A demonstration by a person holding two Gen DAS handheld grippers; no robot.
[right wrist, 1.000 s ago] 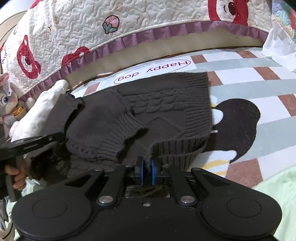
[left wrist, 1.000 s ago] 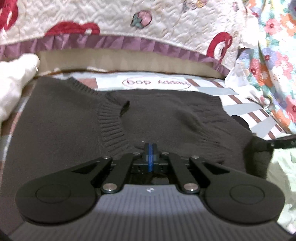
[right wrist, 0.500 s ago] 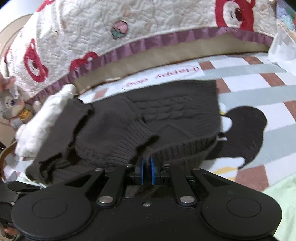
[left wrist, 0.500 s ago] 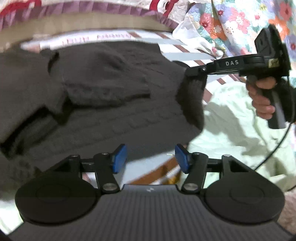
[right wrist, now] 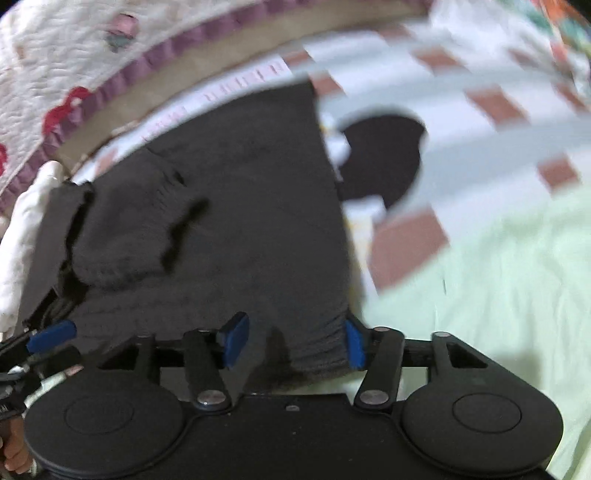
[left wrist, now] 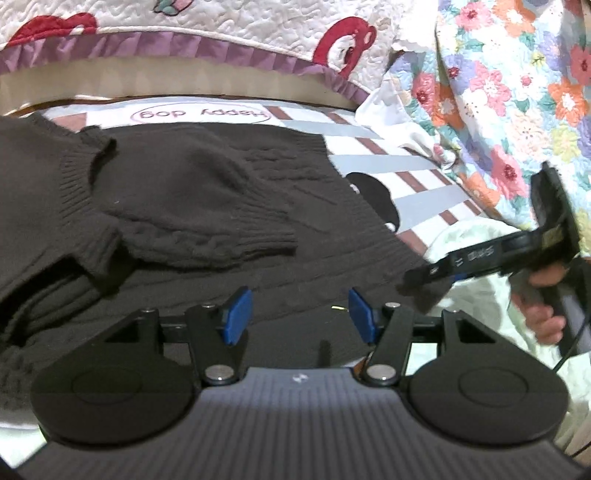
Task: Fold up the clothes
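Dark knit sweater [left wrist: 207,206] lies on the patterned bed sheet [left wrist: 417,162], sleeve folded across its body — partly folded, by appearance. Left gripper [left wrist: 299,314] spread wide, holding nothing, just above the near hem. Right gripper [right wrist: 293,341] likewise spread, empty, at the hem corner. Further folds appear outstanding.

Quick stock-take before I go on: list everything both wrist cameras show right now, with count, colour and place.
Sweater: one, dark brown knit, partly folded on the bed mat, sleeve laid across its body.
Bed mat: one, white with grey and brick-red checks, under the sweater.
Quilted cover: one, white with red prints and a purple frill, behind the mat.
Floral quilt: one, multicoloured, far right.
Pale green blanket: one, right of the sweater.
White cloth: one, left of the sweater.
Left claw: open, over the sweater's near edge.
Right claw: open, at the hem.
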